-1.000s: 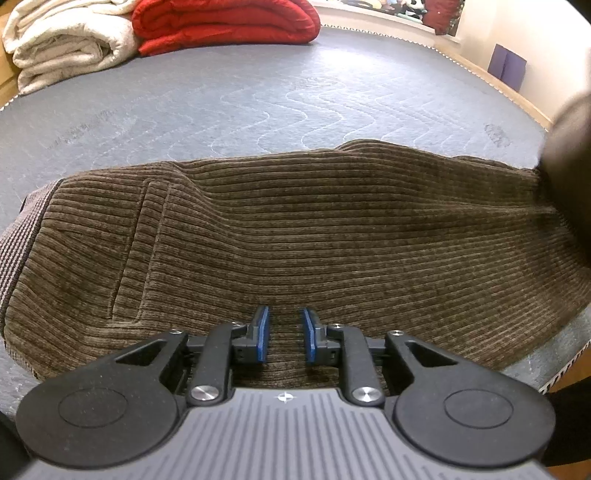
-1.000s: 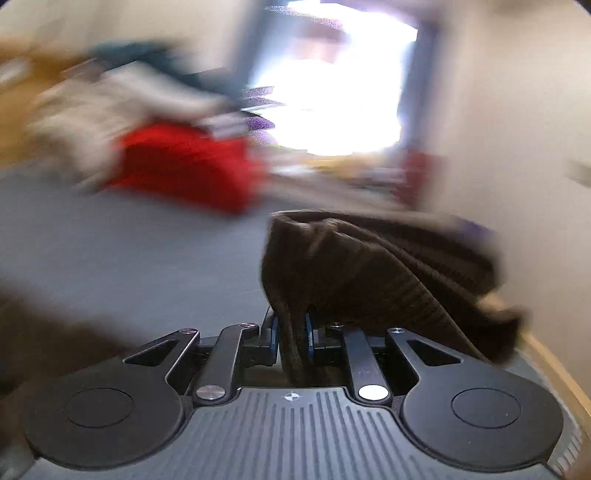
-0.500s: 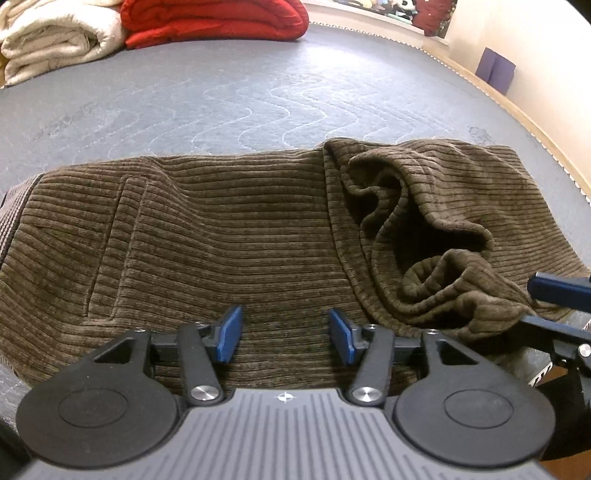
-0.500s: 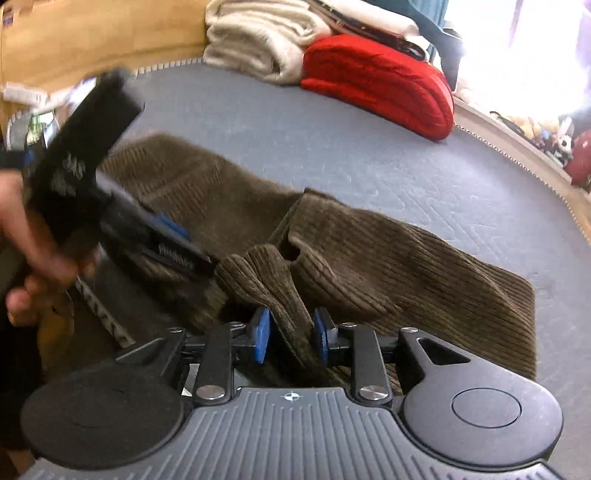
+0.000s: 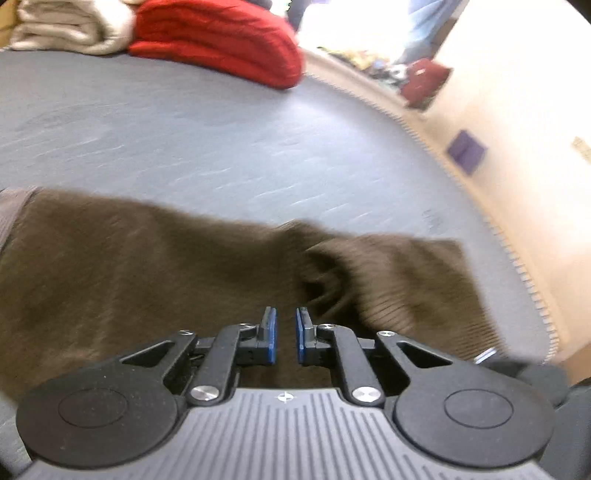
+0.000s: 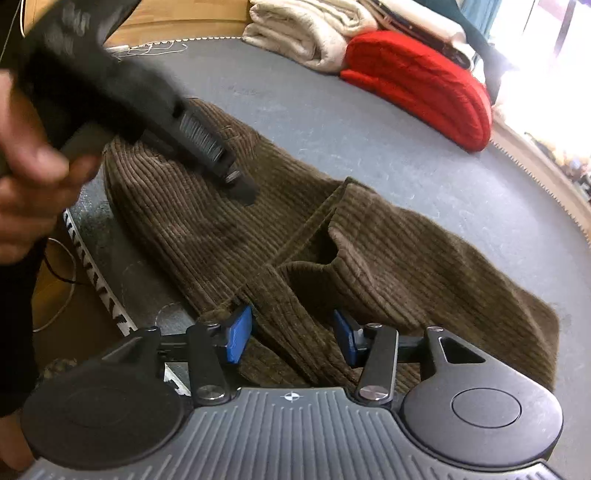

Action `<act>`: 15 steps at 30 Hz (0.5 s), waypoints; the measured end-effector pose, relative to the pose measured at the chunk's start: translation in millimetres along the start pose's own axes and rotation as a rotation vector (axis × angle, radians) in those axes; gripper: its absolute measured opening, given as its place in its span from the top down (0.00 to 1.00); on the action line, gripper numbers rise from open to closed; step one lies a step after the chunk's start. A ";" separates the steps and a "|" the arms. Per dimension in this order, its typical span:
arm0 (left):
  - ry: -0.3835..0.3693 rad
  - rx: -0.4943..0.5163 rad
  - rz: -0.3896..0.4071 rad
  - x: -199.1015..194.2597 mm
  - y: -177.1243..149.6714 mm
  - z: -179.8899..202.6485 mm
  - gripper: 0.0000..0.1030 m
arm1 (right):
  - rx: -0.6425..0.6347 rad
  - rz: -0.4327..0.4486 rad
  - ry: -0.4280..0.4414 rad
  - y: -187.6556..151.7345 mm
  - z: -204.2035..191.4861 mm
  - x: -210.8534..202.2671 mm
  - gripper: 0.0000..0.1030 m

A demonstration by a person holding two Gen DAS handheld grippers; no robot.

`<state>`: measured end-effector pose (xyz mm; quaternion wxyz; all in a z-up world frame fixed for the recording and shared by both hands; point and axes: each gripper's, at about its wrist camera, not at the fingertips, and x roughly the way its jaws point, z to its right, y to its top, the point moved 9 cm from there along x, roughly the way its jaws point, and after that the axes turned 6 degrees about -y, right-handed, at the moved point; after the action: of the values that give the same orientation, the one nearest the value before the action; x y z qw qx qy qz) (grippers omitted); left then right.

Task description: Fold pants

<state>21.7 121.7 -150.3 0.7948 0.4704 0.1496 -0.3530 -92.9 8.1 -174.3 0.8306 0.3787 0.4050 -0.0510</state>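
Right gripper (image 6: 291, 334) fingers spread — astride brown pants (image 6: 406, 258), left gripper (image 5: 285, 336) fingers narrowly parted, empty.

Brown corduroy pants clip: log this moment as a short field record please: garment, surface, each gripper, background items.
garment: brown corduroy pants, one end folded over the rest, rumpled at the fold
surface: grey quilted mat
right gripper: open, pads either side of a cloth ridge, not clamped
left gripper: nearly closed, small gap, holding nothing, over the pants
background: red blanket, cream blanket, both folded at the mat's far edge
image quality: left wrist view blurred
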 end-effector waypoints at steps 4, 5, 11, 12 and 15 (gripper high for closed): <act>-0.056 -0.099 -0.044 28.0 20.5 16.4 0.48 | -0.054 0.011 0.104 -1.1 -9.5 -5.6 0.81; -0.065 -0.140 -0.052 36.9 24.7 16.2 0.47 | -0.071 0.015 0.120 -1.5 -9.4 -6.5 0.82; -0.051 -0.210 -0.156 87.1 36.3 10.9 0.74 | -0.094 0.048 0.182 -9.0 -7.3 -32.4 0.82; -0.024 -0.108 -0.131 85.9 48.5 14.9 0.78 | -0.097 0.049 0.181 -10.2 -6.8 -33.7 0.82; -0.023 -0.030 0.004 73.8 84.9 19.3 0.81 | -0.095 0.070 0.193 -11.4 -6.9 -39.8 0.86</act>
<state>131.6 100.4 -128.0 0.8041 0.4546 0.1449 -0.3546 -128.2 -4.2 -155.4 0.8059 0.3562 0.4717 0.0338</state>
